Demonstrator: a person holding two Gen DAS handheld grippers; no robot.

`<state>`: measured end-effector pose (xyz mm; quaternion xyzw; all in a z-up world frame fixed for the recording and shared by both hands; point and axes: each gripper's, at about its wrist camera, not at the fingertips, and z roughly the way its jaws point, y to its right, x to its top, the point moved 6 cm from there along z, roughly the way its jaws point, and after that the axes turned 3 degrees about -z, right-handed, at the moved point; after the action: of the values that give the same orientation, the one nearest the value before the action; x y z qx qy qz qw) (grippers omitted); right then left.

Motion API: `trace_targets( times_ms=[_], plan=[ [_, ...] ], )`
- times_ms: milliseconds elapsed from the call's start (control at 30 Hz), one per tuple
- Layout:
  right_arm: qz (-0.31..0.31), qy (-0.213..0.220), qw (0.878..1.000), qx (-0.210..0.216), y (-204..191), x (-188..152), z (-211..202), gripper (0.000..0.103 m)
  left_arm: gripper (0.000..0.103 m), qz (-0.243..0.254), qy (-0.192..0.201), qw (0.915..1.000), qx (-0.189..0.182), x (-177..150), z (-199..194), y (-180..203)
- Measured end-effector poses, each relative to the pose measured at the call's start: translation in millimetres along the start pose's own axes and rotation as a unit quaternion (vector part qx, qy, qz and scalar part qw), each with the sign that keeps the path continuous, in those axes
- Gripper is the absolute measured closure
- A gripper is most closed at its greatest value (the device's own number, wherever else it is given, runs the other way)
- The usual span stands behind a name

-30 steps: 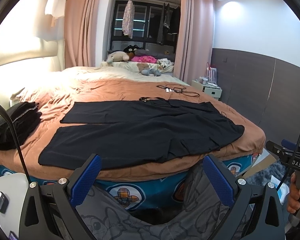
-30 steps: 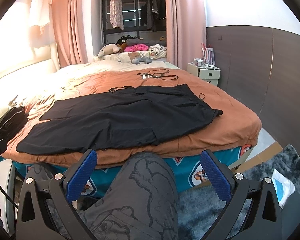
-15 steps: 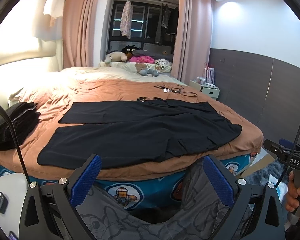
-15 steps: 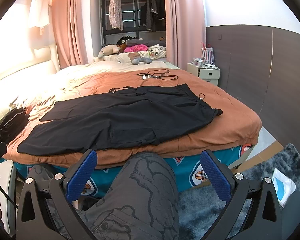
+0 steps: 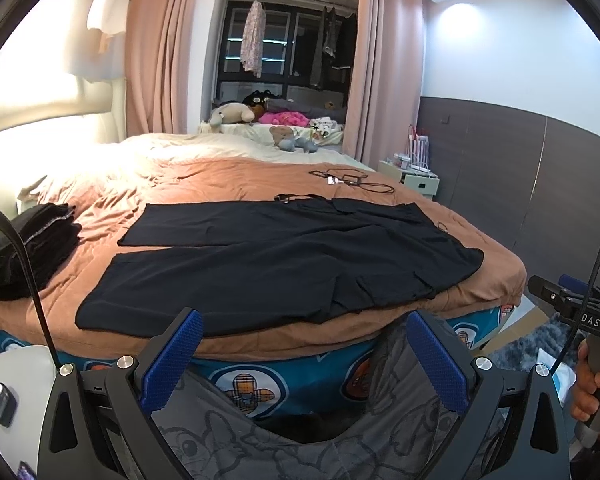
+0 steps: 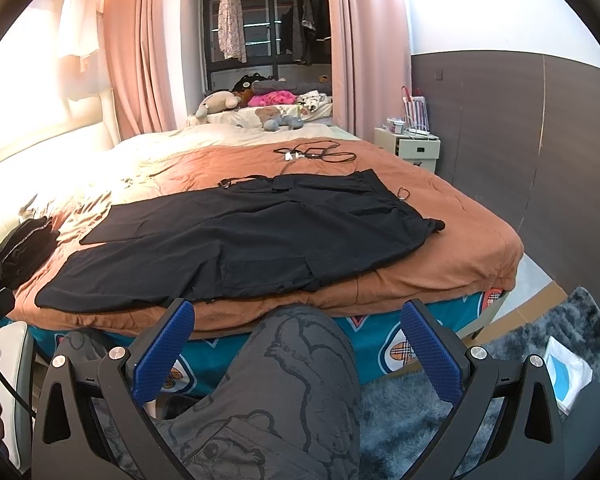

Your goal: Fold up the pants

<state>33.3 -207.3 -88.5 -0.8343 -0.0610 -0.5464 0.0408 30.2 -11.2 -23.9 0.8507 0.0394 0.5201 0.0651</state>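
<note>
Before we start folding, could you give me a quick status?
Left tool and right tool open, empty. Black pants flat on bed, unfolded. Cables beyond waistband.

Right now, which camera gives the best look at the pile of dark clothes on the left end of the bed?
The left wrist view: the folded dark pile looks larger there. The right wrist view shows it smaller, at the frame's edge.

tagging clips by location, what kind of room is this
A home bedroom, most likely: a large bed with a brown cover holds the black pants, plush toys sit by the window, and clothes hang between pink curtains.
</note>
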Motion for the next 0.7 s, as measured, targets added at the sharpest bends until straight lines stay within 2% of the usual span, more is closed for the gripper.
trace_targets(
  times_ms=[467,700],
  plan=[
    [0.011,-0.003,1.000,0.004,6,14,-1,0.000,0.000,-0.018,0.003,0.9998,-0.009,11,-2,-9],
    [0.021,-0.005,1.000,0.011,16,31,13,0.000,0.000,-0.023,0.006,0.9997,0.010,27,-1,-25]
  ],
)
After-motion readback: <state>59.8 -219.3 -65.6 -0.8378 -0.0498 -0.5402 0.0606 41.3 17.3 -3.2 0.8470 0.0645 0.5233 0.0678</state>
